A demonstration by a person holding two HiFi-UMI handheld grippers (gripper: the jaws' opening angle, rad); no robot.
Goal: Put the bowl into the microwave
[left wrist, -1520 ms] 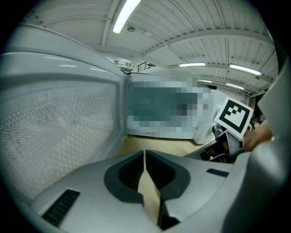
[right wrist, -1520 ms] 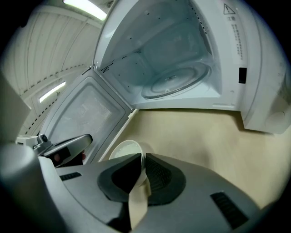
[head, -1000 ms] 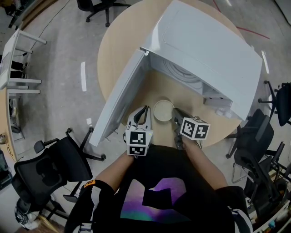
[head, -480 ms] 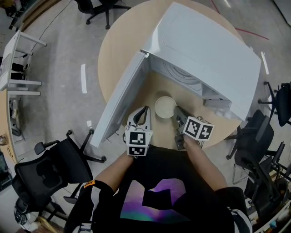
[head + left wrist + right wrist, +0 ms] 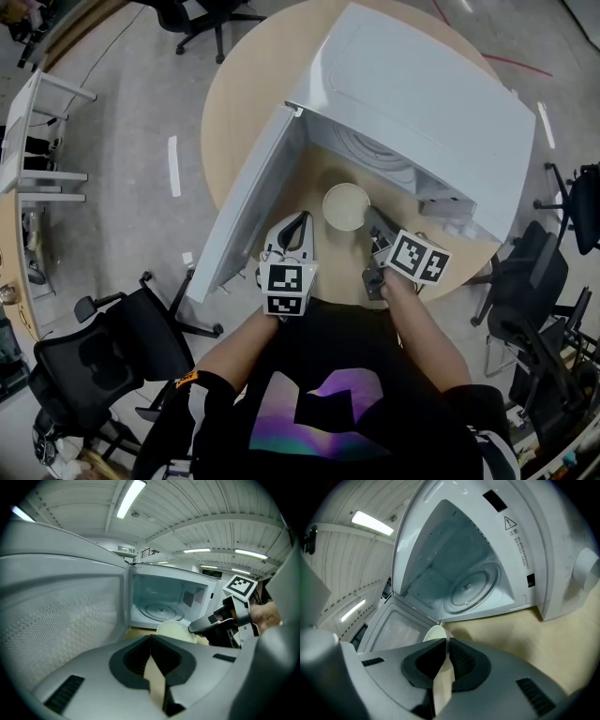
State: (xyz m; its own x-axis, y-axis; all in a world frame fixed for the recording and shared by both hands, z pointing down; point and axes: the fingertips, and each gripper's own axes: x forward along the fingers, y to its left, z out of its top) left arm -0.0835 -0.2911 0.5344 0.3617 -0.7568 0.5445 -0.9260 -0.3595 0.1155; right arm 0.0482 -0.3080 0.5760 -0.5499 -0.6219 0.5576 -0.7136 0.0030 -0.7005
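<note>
A cream bowl point(image 5: 346, 206) hangs just in front of the white microwave point(image 5: 422, 103), whose door point(image 5: 248, 202) stands swung open to the left. My right gripper point(image 5: 371, 214) is shut on the bowl's right rim; in the right gripper view the bowl point(image 5: 436, 632) runs in between the jaws, with the glass turntable point(image 5: 471, 588) beyond. My left gripper point(image 5: 302, 221) is shut on nothing, beside the door's inner face and left of the bowl. The left gripper view shows the bowl point(image 5: 176, 631), the right gripper point(image 5: 194, 628) and the open cavity point(image 5: 159, 606).
The microwave stands on a round wooden table point(image 5: 234, 103). Black office chairs stand at the lower left point(image 5: 103, 356) and at the right point(image 5: 530, 300). A white shelf unit point(image 5: 37, 141) is at the far left. The open door walls off the left side.
The right gripper has carried the bowl a little forward and to the right, closer to the microwave opening. The left gripper has stayed put.
</note>
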